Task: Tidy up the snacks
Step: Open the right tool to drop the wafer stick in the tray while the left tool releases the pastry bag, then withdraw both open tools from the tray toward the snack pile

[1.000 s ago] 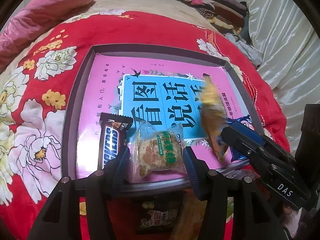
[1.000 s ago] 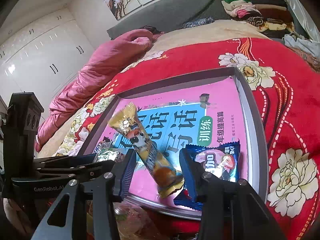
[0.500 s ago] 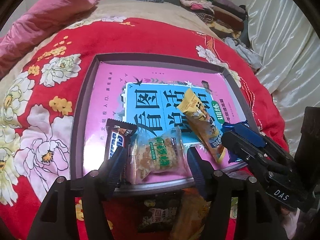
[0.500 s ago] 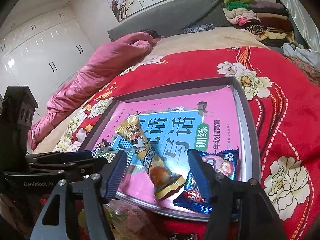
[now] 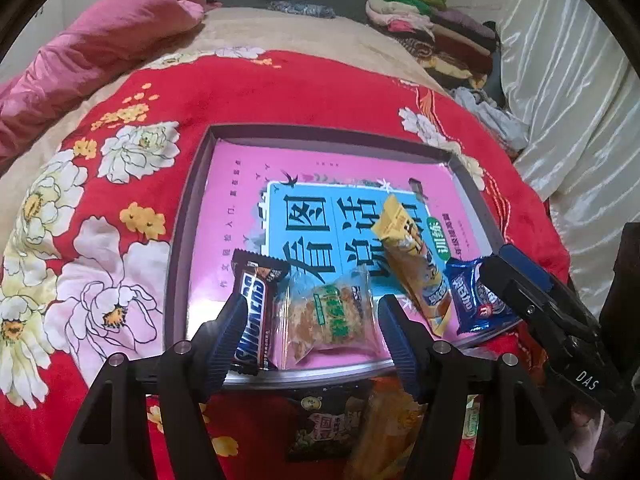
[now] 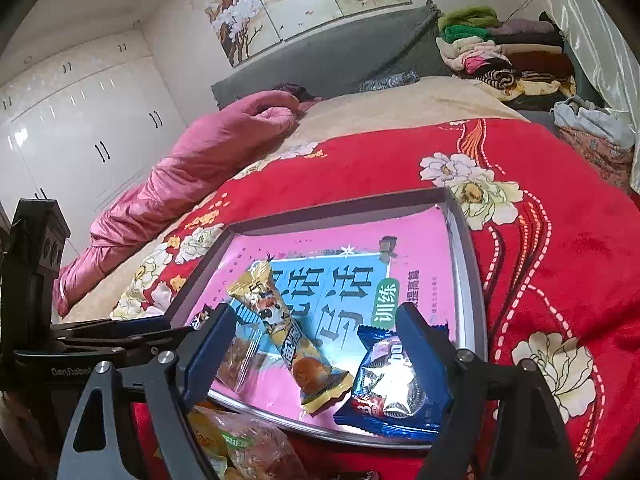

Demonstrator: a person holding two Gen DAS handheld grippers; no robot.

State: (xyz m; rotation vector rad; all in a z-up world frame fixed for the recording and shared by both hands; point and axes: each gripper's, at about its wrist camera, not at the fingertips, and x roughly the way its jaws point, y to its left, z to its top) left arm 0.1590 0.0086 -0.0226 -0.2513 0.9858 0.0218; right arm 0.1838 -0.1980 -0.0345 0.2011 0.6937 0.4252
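A grey tray (image 5: 320,134) lined with a pink and blue book lies on the red flowered blanket. Along its near edge lie a Snickers bar (image 5: 254,312), a clear-wrapped cake (image 5: 332,316), a long yellow snack (image 5: 412,264) and a blue Oreo pack (image 5: 474,294). My left gripper (image 5: 314,320) straddles the cake, its jaws opening, pads off the wrapper; the left finger overlaps the Snickers. My right gripper (image 6: 316,324) is also opening, with the yellow snack (image 6: 288,336) lying free between its fingers and the Oreo pack (image 6: 388,384) under the right finger.
Loose snack packs (image 5: 332,424) lie on the blanket in front of the tray. A pink duvet (image 5: 100,52) is bunched at the far left, folded clothes (image 5: 432,28) are stacked at the back right, and a pale curtain (image 5: 580,100) hangs on the right.
Both grippers have spread wider. The yellow snack went from tilted up in the right gripper to lying flat on the tray. The cake now rests free of the left pads.
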